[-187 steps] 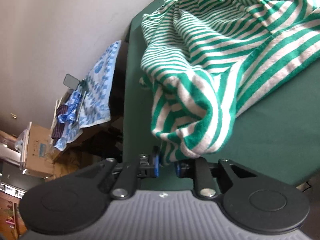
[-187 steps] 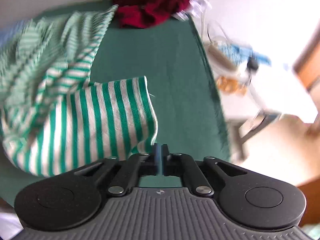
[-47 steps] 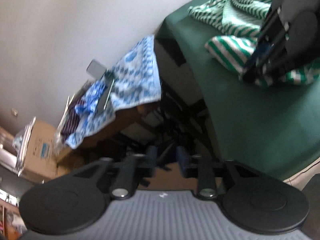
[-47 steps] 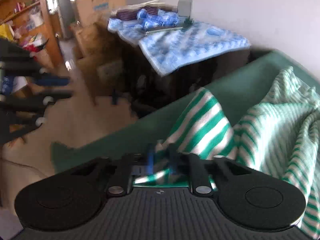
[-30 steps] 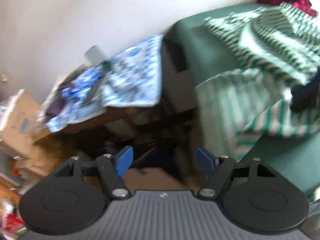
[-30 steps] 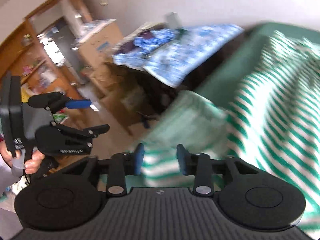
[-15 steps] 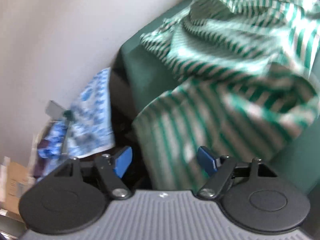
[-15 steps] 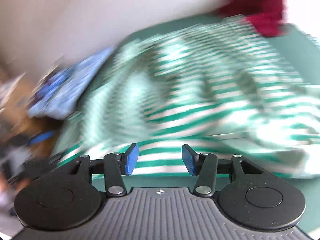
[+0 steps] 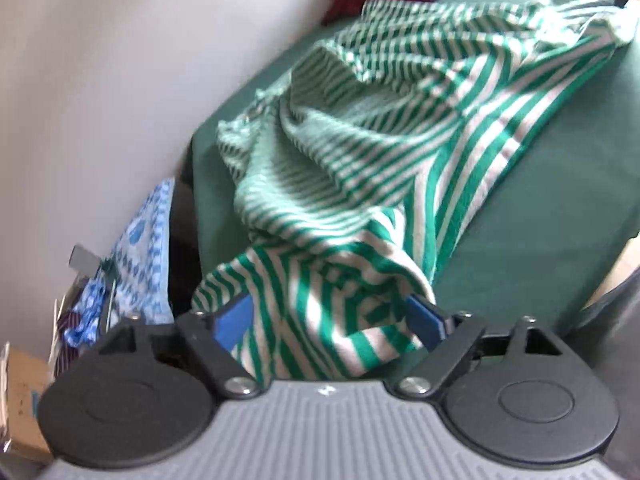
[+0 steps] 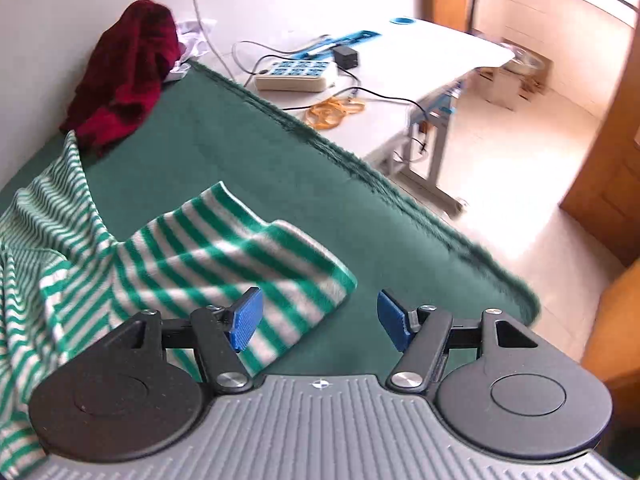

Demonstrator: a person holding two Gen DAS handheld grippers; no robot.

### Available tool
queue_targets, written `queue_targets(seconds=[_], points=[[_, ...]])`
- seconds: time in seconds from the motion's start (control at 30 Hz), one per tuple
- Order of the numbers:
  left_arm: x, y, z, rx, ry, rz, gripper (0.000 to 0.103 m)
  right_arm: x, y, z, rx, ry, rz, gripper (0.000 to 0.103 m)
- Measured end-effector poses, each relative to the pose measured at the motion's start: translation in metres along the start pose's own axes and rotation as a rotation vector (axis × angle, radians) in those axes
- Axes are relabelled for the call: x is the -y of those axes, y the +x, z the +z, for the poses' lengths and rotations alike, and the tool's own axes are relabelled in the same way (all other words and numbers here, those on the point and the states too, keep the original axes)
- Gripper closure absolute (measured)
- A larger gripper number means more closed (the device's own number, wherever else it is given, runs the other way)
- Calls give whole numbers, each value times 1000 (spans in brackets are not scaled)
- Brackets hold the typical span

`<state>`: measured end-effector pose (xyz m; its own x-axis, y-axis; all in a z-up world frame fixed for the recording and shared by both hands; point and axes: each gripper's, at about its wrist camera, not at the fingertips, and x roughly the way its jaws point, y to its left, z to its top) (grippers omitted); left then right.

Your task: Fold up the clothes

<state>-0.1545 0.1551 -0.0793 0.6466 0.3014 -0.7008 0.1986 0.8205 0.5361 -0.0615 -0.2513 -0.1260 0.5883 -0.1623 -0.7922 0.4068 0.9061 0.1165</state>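
A green-and-white striped garment (image 9: 400,140) lies crumpled across the green table (image 9: 540,220). My left gripper (image 9: 330,320) hangs over the garment's near bunched end. Its jaws are opening, and a fold of striped cloth sits loosely between the blue pads (image 9: 234,322). In the right wrist view the striped garment (image 10: 180,248) ends in a flat corner on the green table (image 10: 240,152). My right gripper (image 10: 320,320) is over that corner with its jaws opening. The cloth lies under the left pad (image 10: 246,318) and nothing is pinched.
A dark red garment (image 10: 128,76) is heaped at the table's far end by the wall. Beyond the table's right edge stands a white desk (image 10: 440,52) with a power strip (image 10: 292,76) and cables. A blue patterned cloth (image 9: 140,248) covers a low stand at the left.
Both grippers have let go of the striped cloth and their jaws have widened. The right gripper swung from the table's left side to its right end. The left gripper closed in on the bunched end.
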Motion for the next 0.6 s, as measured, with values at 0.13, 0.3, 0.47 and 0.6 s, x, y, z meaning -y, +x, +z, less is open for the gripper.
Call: queue_targets(seconds=[0.13,0.3,0.47,0.6], points=[[6,14,9,-83,-53,-18,73,-10,5,-1,53,-201,103,35],[42,13,7,-148,69,-1,103,-11,5,5,79,-358,201,91],[43,-3,-3,-221,41,-20,103,27,-20,11,0,-409,202,93],[41,-6,-1,-240,58,-3,103,27,-17,2,-87,-474,282,88]])
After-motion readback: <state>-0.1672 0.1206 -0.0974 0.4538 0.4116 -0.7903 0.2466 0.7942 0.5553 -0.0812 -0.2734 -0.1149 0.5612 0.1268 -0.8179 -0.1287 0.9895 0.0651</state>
